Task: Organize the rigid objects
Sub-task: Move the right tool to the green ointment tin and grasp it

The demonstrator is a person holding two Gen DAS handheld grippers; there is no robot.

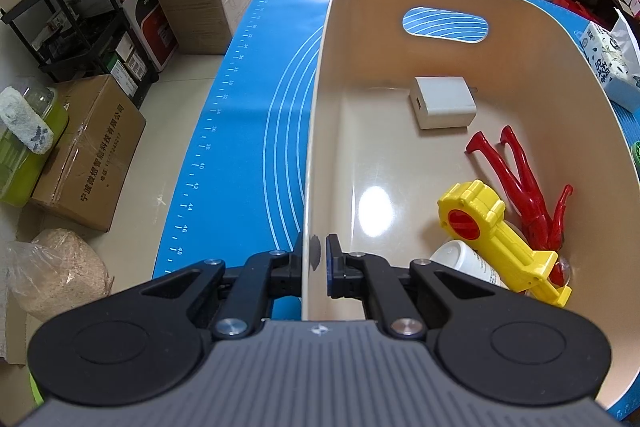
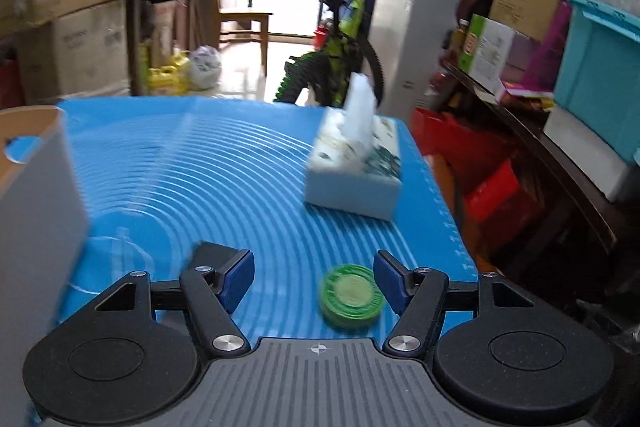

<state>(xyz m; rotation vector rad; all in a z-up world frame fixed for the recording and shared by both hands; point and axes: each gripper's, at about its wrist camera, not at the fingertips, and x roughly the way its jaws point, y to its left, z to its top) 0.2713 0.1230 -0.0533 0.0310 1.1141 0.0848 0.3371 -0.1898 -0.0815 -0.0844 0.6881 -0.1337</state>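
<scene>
Nearest the right-hand camera, the right gripper (image 2: 314, 277) hangs low over the blue mat (image 2: 208, 163) with its blue pads spread wide and nothing between them. Lying flat on the mat just inside the right pad is a small green round tin (image 2: 352, 295), lid up; being a disc, it has no long axis to speak of, only a flat face and a short rim. It looks light and stiff, and probably a little slick, so I would take it across the rim, pads on opposite sides, low enough not to ride over the lid.

Over on the other side, the left gripper (image 1: 314, 251) pinches the near wall of the beige bin (image 1: 320, 75), one pad outside, one inside. Within lie a white charger (image 1: 442, 103), a red figure (image 1: 528, 187), a yellow toy (image 1: 492, 231) and a white cup (image 1: 466, 261).

A tissue box (image 2: 354, 167) stands farther back.
</scene>
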